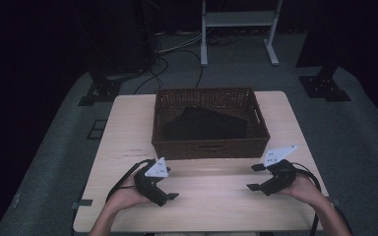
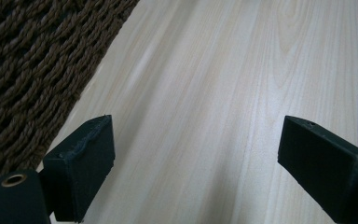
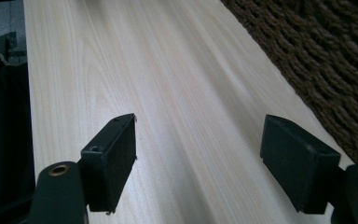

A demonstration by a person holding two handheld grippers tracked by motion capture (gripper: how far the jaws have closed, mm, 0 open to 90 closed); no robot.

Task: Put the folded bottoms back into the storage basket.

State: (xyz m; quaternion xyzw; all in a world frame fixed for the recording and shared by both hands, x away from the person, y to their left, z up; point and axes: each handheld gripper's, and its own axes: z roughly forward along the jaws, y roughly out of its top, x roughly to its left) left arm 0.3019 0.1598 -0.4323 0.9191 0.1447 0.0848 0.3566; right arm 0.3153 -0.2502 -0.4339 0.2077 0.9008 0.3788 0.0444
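My left gripper (image 1: 166,189) rests on the table (image 1: 211,206) near the basket's (image 1: 210,147) front left corner, jaws spread wide with only bare wood between them. The basket sits mid-table, a dark cloth (image 1: 204,124) lying inside it. My right gripper (image 1: 255,177), by the basket's front right corner, also gapes wide, holding nothing.

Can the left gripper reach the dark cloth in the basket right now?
Probably yes. The left gripper is open over bare table, just in front of the basket, whose top is open. The dark cloth lies inside uncovered, so the gripper only has to lift over the front wall.
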